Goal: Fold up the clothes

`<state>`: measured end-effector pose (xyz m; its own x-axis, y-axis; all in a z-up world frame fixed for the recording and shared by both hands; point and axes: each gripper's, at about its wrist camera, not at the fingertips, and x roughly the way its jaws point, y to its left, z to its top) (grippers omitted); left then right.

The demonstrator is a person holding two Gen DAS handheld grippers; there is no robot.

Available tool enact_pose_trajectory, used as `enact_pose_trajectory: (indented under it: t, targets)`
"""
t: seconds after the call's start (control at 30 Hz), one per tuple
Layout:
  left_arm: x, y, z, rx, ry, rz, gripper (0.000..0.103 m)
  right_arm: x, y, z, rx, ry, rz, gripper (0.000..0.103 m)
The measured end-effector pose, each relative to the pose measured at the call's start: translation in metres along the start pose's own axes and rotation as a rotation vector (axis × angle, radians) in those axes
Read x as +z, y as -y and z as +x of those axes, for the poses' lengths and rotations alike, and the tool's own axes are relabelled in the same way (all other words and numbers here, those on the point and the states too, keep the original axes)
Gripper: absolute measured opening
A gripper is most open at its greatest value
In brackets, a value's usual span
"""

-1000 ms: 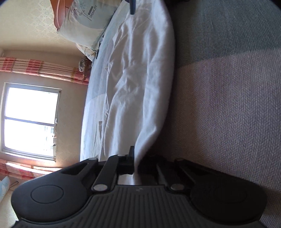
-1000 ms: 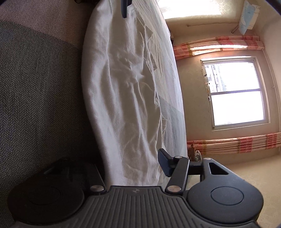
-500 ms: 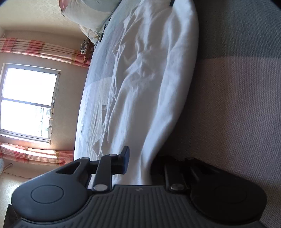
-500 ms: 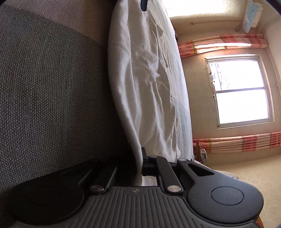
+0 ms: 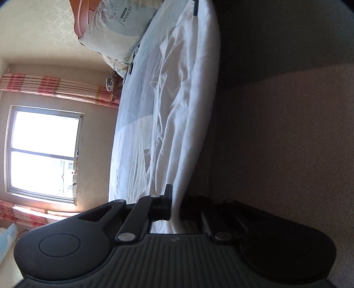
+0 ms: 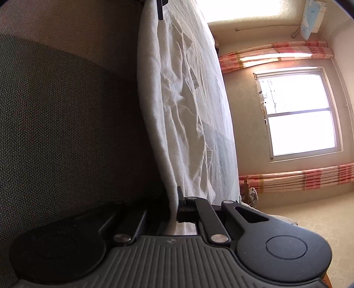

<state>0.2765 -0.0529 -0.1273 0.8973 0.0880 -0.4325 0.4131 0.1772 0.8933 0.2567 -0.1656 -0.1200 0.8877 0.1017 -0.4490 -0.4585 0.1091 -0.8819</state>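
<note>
A white garment [image 5: 190, 106] lies stretched along the edge of a bed, between my two grippers. My left gripper [image 5: 176, 206] is shut on one end of it, the cloth pinched between the jaws. My right gripper [image 6: 174, 206] is shut on the other end of the same white garment [image 6: 174, 115]. Each view shows the opposite gripper's finger far off at the top, in the left wrist view [image 5: 195, 7] and in the right wrist view [image 6: 159, 10]. The garment is creased and hangs taut along its lower edge.
A pale bed sheet [image 5: 135, 124] lies under the garment. A grey-brown woven surface [image 5: 287, 133] runs beside it. A pillow [image 5: 117, 28] lies at the bed's far end. A window [image 6: 296, 113] with pink striped curtains [image 6: 276, 53] is on the wall.
The left gripper opened half a second ago and has shut again on the garment edge. The right gripper went from open to shut on the garment. The cloth is now pulled tauter.
</note>
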Motion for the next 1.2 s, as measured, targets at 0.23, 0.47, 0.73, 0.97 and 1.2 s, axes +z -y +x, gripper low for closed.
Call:
enact_pose_trajectory:
  t: [0.23,0.47,0.73,0.97,1.2]
  targets:
    - [-0.003,-0.002,-0.02,-0.018,0.024,0.003,0.0,-0.002,0.016,-0.022,0.043,0.015,0.076,0.006]
    - [-0.009,0.011,-0.064,-0.044,0.041,0.033,0.0,0.001,0.016,-0.061,0.094,0.011,0.079,0.006]
    - [-0.021,0.034,-0.128,-0.072,0.059,0.071,0.001,0.01,-0.001,-0.127,0.176,-0.007,0.07,0.007]
    - [-0.029,0.059,-0.17,-0.112,0.077,0.09,0.001,0.013,-0.027,-0.176,0.226,-0.025,0.066,0.007]
    - [-0.028,0.07,-0.179,-0.144,0.061,0.064,0.001,0.009,-0.05,-0.199,0.266,-0.035,0.084,0.007]
